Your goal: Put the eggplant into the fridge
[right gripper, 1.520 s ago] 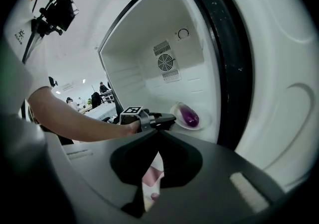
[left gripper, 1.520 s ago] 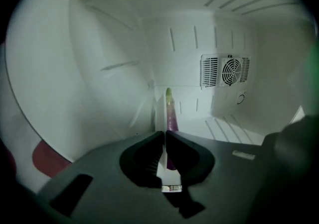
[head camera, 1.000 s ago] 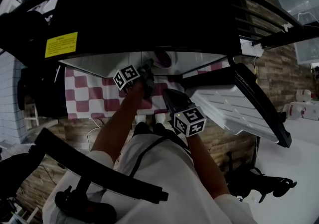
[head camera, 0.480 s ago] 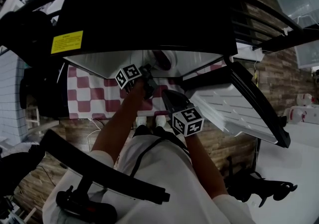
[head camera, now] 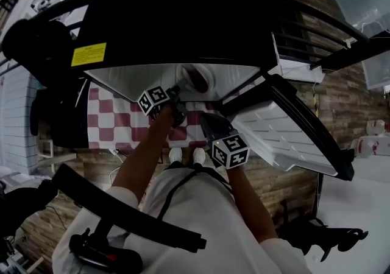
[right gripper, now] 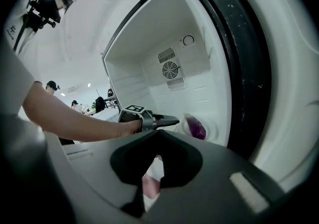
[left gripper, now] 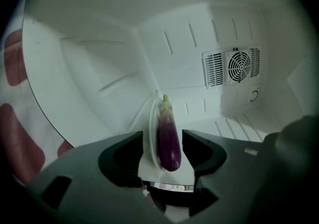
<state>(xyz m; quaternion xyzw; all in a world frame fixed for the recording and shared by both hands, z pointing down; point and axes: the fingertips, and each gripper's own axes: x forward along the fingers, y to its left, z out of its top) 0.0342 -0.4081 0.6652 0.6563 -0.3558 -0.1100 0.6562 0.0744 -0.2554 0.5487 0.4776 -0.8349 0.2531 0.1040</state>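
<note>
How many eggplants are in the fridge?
1. The eggplant lies on a white plate inside the fridge. More could hide out of view.

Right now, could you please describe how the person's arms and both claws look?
The left claw and right claw are matte dark grey with broad, angular jaws. Each carries a white cube printed with black square markers. The person wears a white short-sleeved top.

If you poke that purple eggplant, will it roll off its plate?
The eggplant is round and glossy, so it may roll or slip. The raised rim of the plate would likely stop it. It looks firm, not floppy.
</note>
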